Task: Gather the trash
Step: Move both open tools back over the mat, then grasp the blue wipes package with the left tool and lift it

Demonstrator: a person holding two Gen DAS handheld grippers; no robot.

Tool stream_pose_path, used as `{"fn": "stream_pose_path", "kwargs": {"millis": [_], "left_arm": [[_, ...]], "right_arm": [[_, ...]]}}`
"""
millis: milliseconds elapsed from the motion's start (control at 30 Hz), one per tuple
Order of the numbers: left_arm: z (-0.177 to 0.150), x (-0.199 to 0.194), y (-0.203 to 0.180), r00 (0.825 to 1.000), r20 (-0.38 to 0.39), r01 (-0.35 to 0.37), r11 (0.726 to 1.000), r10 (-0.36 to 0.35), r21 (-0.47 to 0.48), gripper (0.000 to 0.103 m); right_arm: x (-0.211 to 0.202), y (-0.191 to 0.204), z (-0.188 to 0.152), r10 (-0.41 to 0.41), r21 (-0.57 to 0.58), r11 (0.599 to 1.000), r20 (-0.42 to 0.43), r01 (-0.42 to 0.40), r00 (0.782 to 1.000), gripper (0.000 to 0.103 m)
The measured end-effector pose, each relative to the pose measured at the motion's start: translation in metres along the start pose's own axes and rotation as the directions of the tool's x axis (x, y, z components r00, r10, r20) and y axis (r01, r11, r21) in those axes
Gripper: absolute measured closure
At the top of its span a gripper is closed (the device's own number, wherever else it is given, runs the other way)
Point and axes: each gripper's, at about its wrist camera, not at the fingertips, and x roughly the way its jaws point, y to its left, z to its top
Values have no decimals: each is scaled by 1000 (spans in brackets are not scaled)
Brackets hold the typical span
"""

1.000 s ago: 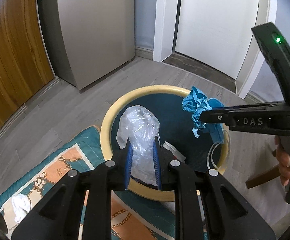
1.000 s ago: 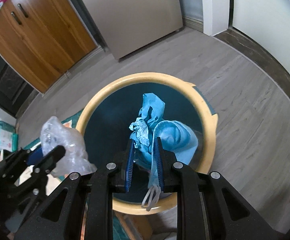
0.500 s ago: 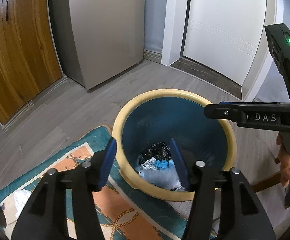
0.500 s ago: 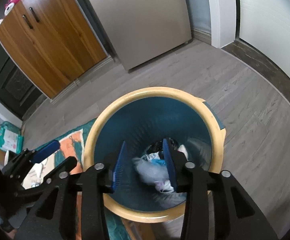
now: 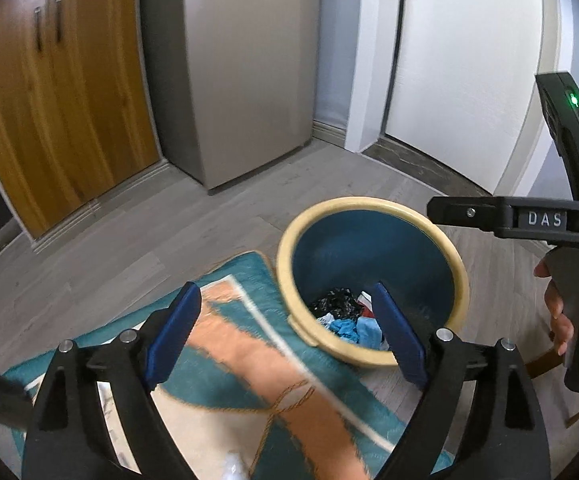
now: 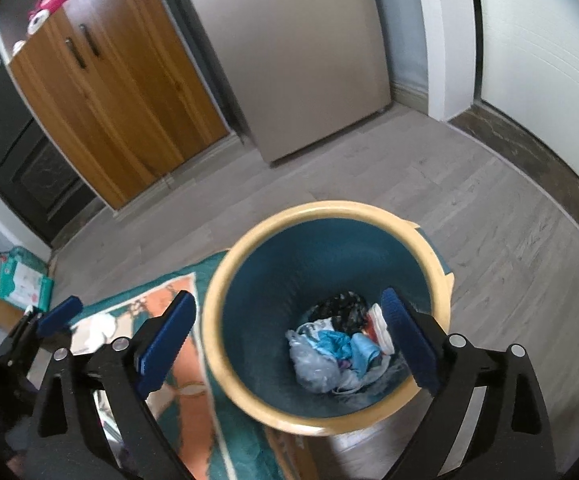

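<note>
- Since a second ago, when it pinched a clear plastic bag above the bin, the left gripper (image 5: 285, 328) has spread its blue pads wide and now holds nothing; it hangs over the patterned rug (image 5: 249, 368) and the near edge of the bin (image 5: 369, 203).
- On that rug, at the left in the right wrist view, a white crumpled scrap (image 6: 103, 326) lies just beside the left gripper's pads; I judge it likely to be more trash, though blur makes this uncertain.
- Down in the middle, at the bottom of the bin (image 6: 225, 280), the clear plastic bag (image 6: 313, 364) now lies against the blue crumpled piece (image 6: 335, 342), with dark and white scraps touching them. Both dropped items landed inside, none on the rim.
- Over to the right, the right gripper (image 6: 289, 334) has likewise let go of the blue piece it clamped a second ago; its pads stand far apart and bare, hovering above the bin's mouth.
- For the task, this means one round of collecting is done, and both grippers are free to fetch whatever remains on the floor.
</note>
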Motion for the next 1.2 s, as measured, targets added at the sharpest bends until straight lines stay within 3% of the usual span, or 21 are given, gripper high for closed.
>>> {"fn": "stream_pose_path", "kwargs": {"millis": [267,500,767,967,1100,1200], "left_arm": [[-10,-62,37,994,53,-91,995,93,-36,14],[-41,-113,81,982,64,-170,978,179,-123,13],[-82,-143,116,969,9,-240,950,247,-199,13],[-123,-138,127,955,-77,-296,938,286,-180,13],[-151,-129,123,949,-142,-301,945,283,-128,13],[-166,-124,124,955,-175,-261,959,239,-114,13]], "right_arm": [[-28,34,-14,3,-36,999,34,-1,999,6],[-38,65,-32,21,-6,1000,36,-21,999,6],[-26,111,-61,17,-111,994,-42,-21,999,6],[-2,141,-98,10,-154,987,-146,-33,989,6],[10,149,-118,23,-134,990,-204,-51,979,6],[16,155,-130,32,-123,990,-234,-62,972,6]]}}
